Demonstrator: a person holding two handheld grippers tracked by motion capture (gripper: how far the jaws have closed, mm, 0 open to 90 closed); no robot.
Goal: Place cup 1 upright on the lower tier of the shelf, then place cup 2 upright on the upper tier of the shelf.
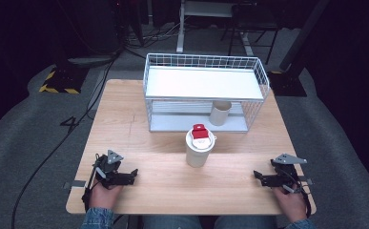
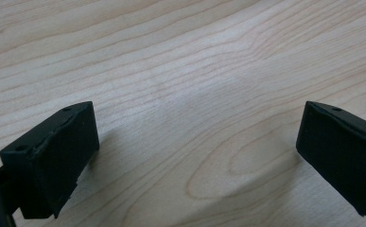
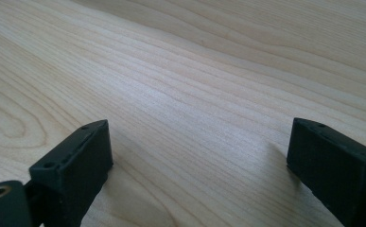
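Both grippers, left (image 1: 133,173) and right (image 1: 257,175), rest near the table's (image 1: 139,143) front edge, jaws wide, empty.

Table (image 1: 172,167) brightly lit, surroundings dark; close views soft.

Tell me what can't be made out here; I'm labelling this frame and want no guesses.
- Red item on the lidded cup: too small in the high view to identify.
- Cup's contents: hidden by its lid.
- Paper tube in the wire rack: its top is hidden by the rack's upper shelf.
- Left gripper and right gripper: jaw gaps too small in the high view.
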